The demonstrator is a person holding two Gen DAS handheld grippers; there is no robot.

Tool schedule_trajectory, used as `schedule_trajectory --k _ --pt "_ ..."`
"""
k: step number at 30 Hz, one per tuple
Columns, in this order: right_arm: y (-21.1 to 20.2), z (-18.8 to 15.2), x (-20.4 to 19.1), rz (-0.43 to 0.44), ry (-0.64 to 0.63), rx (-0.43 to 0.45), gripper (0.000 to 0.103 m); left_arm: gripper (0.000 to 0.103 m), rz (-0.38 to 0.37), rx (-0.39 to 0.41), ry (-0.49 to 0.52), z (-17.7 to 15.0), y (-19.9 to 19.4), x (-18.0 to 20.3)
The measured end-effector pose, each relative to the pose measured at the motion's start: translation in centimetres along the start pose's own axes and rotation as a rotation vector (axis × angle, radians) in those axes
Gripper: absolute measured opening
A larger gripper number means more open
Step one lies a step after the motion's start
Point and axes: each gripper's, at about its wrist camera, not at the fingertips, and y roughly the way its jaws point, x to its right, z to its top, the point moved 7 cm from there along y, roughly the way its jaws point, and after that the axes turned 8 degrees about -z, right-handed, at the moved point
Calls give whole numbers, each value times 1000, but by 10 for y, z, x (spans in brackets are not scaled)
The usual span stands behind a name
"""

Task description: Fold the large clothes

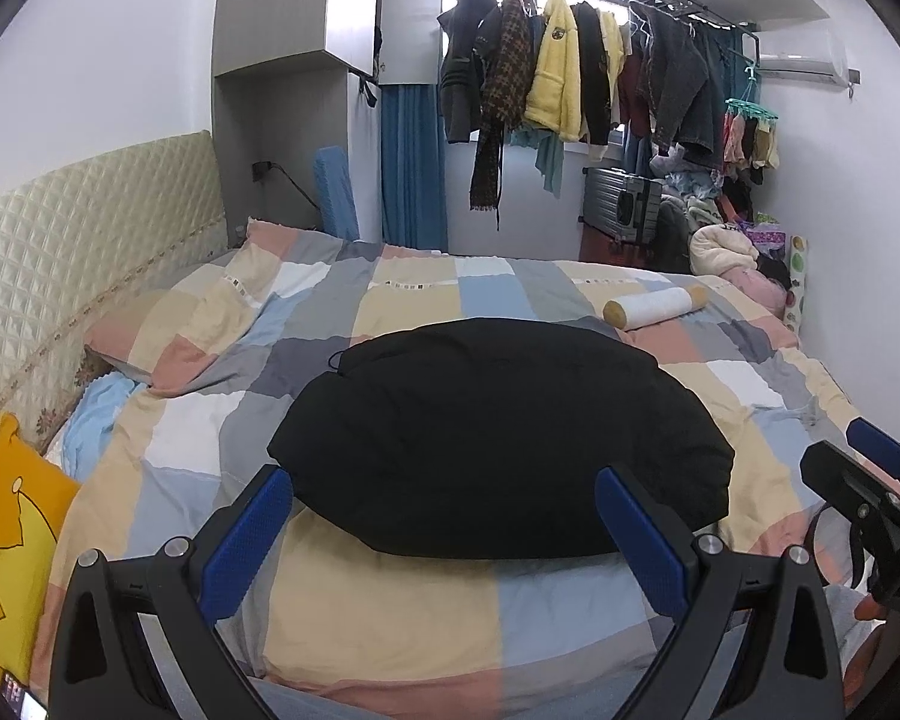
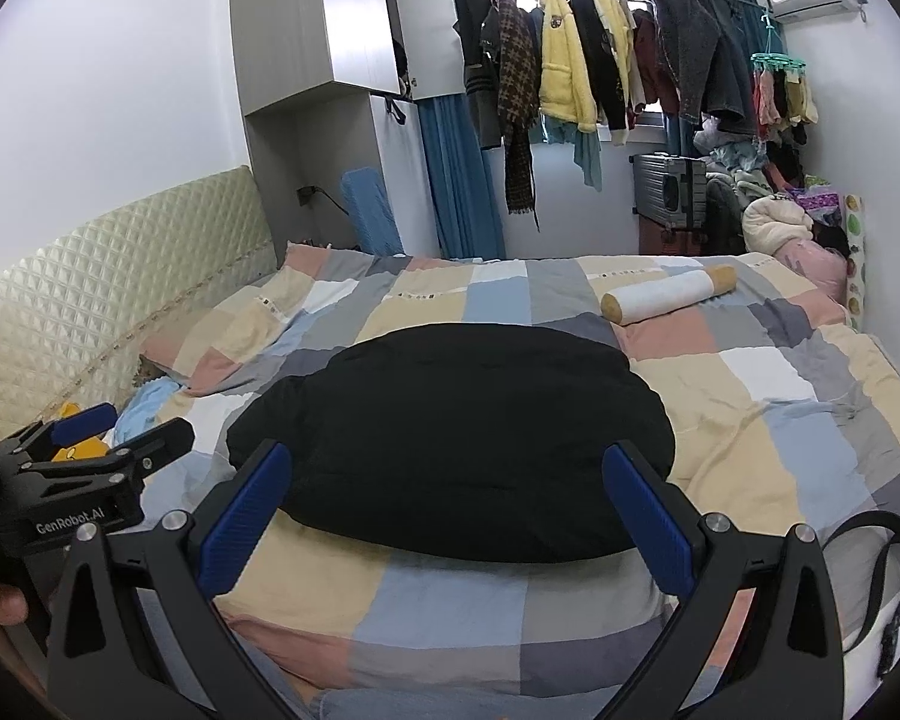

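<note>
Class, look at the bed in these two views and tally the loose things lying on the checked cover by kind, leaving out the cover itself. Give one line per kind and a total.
Black folded garment: 1
White roll cushion with tan ends: 1
Pillow in the checked fabric: 1
Total: 3
Neither the left gripper nor the right gripper holds anything; both are open.
</note>
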Motion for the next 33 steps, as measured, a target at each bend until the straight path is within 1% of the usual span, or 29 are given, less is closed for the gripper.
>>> schedule_trajectory --k 4,8,14,33 --pt "-5 4 1 22 15 11 103 102 -8 2 -8 0 0 -1" --pt "-6 6 1 15 14 17 103 102 -6 1 -12 0 0 -2" --pt "2 2 -2 14 -6 -7 103 102 -11 5 -17 0 -1 -3" --pt "-1 2 -2 9 -10 4 103 102 -12 8 -16 1 -6 -1"
